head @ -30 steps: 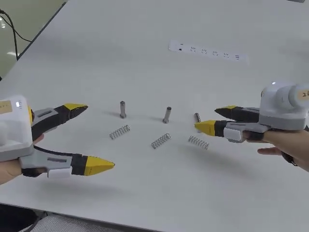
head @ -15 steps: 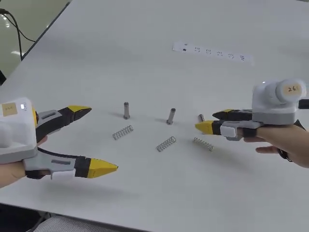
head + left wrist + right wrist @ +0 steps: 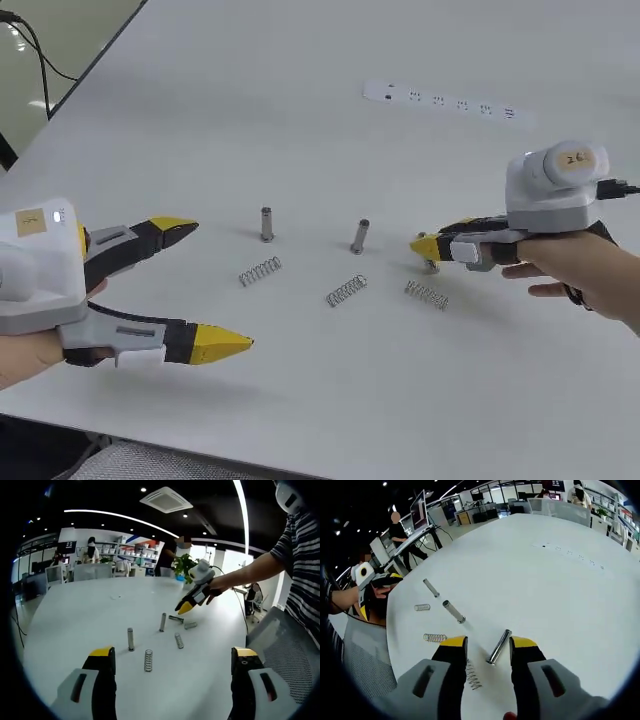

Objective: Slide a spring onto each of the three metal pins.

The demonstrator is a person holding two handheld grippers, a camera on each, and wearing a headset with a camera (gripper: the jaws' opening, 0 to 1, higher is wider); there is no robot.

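Straddling the right-hand pin (image 3: pixel 499 647) — right gripper (image 3: pixel 488 641) narrow, left gripper (image 3: pixel 205 287) wide

Nearest the person, the left gripper hung over the white table (image 3: pixel 300 420) with its jaws spread wide and nothing between them, pointing across at the work. Beyond it lay three springs in a loose row, all on their sides and none on a pin: the left spring (image 3: pixel 260 271), the middle spring (image 3: pixel 346 290) and the right spring (image 3: pixel 426 294). Just behind them stood the left pin (image 3: pixel 267 223) and the middle pin (image 3: pixel 360 236), both upright and bare. The right-hand pin sat at the tips of the right gripper, whose jaws were drawn narrow with the pin between them. Bare table showed beside the pin on at least one side, so they looked not yet clamped. In the right gripper view the pin's long axis ran roughly along the jaws; whether it stood straight or leaned could not be told. The right spring lay just beside that pin, on the near side — so the right hand was far the nearer to both, the left gripper well apart. Farthest off lay a power strip (image 3: pixel 445 103).
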